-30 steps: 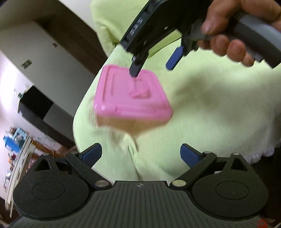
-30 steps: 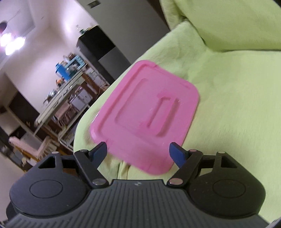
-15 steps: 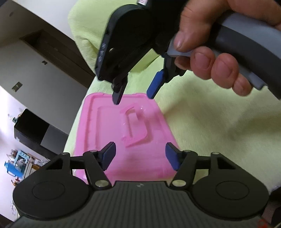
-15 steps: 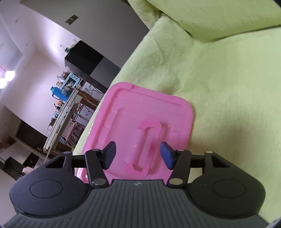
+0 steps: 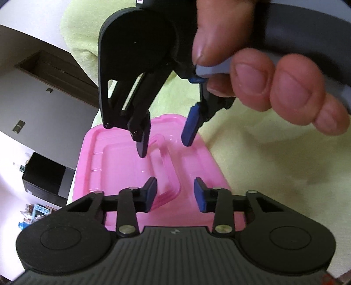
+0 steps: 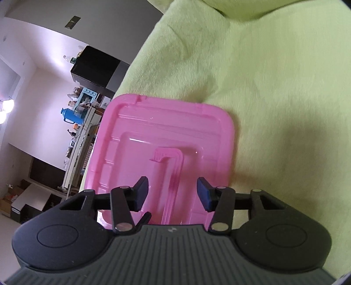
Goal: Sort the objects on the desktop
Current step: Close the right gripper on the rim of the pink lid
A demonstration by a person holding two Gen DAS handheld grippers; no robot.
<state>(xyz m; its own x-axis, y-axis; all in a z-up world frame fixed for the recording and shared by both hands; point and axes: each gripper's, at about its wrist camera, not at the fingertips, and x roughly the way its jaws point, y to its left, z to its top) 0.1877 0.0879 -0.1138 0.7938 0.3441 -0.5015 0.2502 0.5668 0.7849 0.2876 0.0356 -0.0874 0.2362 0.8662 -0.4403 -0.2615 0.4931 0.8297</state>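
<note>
A pink plastic lid [image 6: 164, 131] with a raised handle [image 6: 173, 166] lies flat on a yellow-green plush cushion [image 6: 274, 109]. My right gripper [image 6: 172, 193] is open just above it, its blue pads on either side of the handle. In the left wrist view the same lid [image 5: 114, 166] sits under my left gripper [image 5: 175, 194], which is also open with the handle [image 5: 167, 173] between its fingers. The right gripper [image 5: 166, 140] hangs over the lid's far half, held by a hand [image 5: 263, 76]. Neither gripper's pads touch the lid.
The cushion's edge runs just left of the lid, and the lid's left side slightly overhangs it. A back cushion [image 6: 252, 13] rises behind. Far off on the left are a black cabinet [image 6: 96, 68] and a cluttered shelf [image 6: 81, 114].
The lid, up in the air and blurred a second ago, now rests on the cushion. Both grippers have come in close over its handle, and the left jaws have narrowed.
</note>
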